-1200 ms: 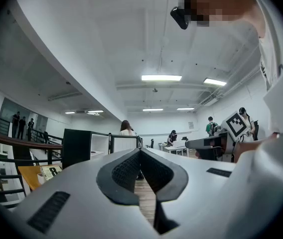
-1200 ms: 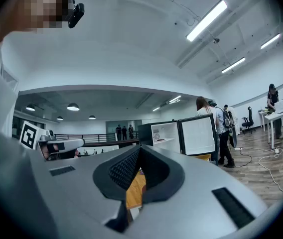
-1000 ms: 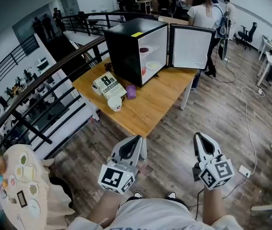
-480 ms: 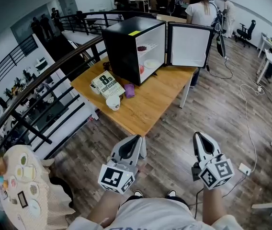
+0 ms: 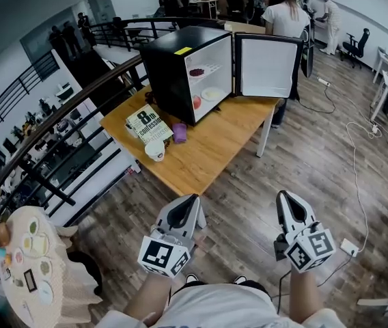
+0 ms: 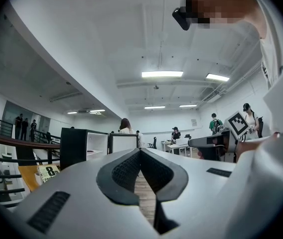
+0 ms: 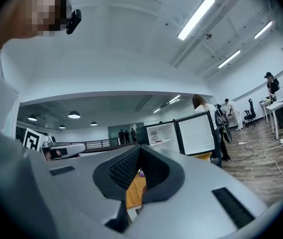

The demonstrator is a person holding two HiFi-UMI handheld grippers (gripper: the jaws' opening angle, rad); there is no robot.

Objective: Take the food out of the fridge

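Slight leftward drift of table in head view since the earlier frame. Left gripper and right gripper were both pressed together, empty, well short of it. Fridge stood open; food sat on its shelves, none removed yet.

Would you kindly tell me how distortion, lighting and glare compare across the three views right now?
Head view: fisheye bends the railing and floorboards; light is even, the fridge sharp. Left gripper view: dark vignette corners, ceiling lights blown out, the left gripper looms large. Right gripper view: the same vignette, a glaring strip light, the right gripper fills the bottom.
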